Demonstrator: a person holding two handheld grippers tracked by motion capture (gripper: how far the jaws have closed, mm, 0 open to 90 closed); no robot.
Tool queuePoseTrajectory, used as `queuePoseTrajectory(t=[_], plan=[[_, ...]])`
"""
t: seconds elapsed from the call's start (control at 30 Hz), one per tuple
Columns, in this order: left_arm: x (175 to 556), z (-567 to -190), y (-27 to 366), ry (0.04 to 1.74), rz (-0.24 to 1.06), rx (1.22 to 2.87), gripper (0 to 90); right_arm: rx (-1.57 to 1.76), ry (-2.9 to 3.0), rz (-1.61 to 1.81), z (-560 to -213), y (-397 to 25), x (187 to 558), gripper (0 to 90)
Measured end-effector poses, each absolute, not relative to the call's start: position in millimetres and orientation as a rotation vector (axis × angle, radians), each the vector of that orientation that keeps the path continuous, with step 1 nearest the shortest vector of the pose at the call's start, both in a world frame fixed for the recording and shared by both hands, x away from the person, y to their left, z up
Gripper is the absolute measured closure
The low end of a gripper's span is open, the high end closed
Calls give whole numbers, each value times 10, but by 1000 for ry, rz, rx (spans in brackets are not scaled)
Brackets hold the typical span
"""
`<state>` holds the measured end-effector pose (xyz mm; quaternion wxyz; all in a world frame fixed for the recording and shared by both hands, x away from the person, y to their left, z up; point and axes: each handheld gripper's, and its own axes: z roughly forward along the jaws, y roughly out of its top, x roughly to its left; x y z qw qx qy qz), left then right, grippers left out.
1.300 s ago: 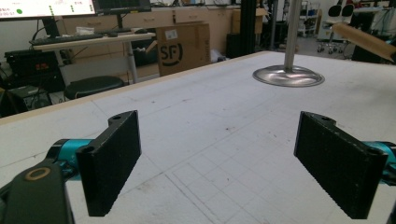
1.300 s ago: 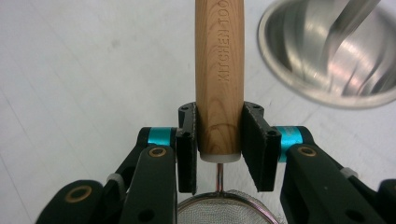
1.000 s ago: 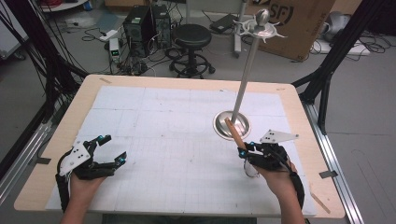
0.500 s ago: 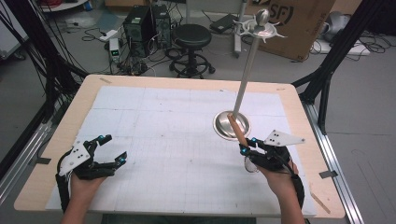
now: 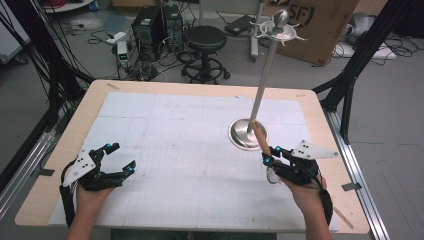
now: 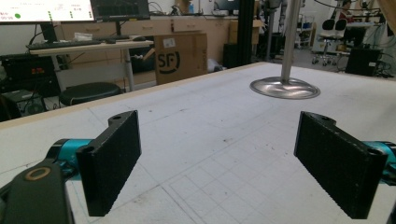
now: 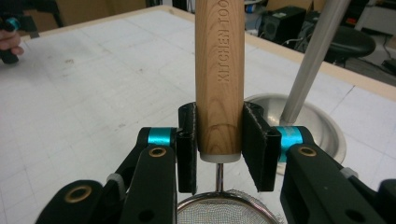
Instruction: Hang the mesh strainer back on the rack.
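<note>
— Firstly, what is seen at the left, and why is it held so?

— At the table's [image 5: 200, 87] near-left corner the left gripper [image 5: 116, 159] is rested low over the white mat, jaws spread wide with nothing between them; it is probably being kept out of the way.

— And further right?

— A metal stand [image 5: 248, 134] is set upright on its round base, hooks at its top, none of them occupied. Just beside that base the right gripper [image 5: 267, 155] is held, its jaws pinching the wooden handle of a strainer [image 7: 219, 70], with the handle pointed up and the mesh bowl hung below, presumably so the strainer can be hung on a hook.

— Is anything held in the mesh?

— Nothing is seen in the small visible part.
</note>
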<state>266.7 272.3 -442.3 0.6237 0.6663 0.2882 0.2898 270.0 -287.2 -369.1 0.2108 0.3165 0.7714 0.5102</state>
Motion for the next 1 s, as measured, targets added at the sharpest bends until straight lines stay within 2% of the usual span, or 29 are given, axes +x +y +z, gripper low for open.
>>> queuePoseTrajectory(t=[0.37, 0.5, 1.0], plan=[[2643, -4401, 2706, 658, 676, 1534, 152, 821, 2052, 1487, -3419, -3013, 2663, 682], [2642, -4402, 2704, 658, 676, 1537, 152, 783, 2014, 1502, -3232, -3038, 2693, 682], [2627, -4405, 2713, 658, 675, 1546, 152, 733, 1872, 1550, -2861, -3053, 2803, 682]])
